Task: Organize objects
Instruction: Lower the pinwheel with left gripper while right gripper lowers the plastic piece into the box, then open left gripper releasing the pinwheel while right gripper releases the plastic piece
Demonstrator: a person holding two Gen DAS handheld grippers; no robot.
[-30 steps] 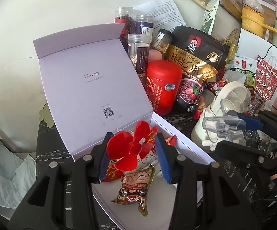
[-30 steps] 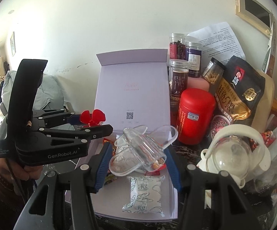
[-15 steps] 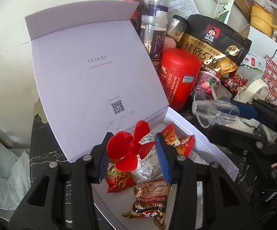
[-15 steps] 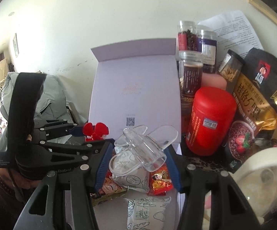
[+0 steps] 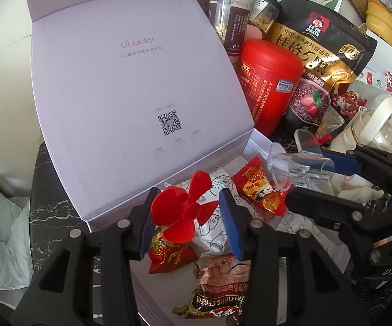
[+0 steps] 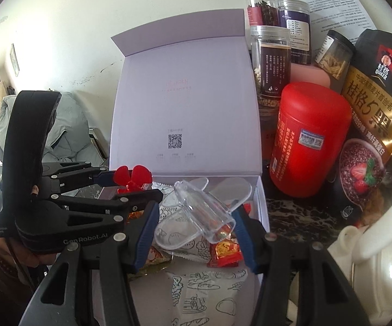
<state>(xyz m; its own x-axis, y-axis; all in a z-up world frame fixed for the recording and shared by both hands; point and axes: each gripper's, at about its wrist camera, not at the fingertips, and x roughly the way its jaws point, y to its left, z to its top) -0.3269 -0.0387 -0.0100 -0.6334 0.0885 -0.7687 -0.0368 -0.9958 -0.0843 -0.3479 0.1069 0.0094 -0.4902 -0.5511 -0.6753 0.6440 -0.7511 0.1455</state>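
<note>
— What sits in your jaws?

— My left gripper [image 5: 186, 218] clamps a red propeller [image 5: 183, 214]; my right gripper [image 6: 196, 228] pinches a clear plastic propeller [image 6: 196, 209].

— Where are they, taking the white box [image 5: 258, 142] as the mark?

— Both hang over its open tray, above the snack packets [image 5: 261, 190] inside. Its raised lid [image 6: 185, 103] stands behind them; a red canister [image 6: 308, 138] stands just beside the box.

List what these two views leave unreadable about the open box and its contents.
- Box floor: both views, covered by snack packets and both hand-held grippers.
- Brown packet: left view, cut off at the bottom edge.
- Lid logo: right view, too faint.
</note>
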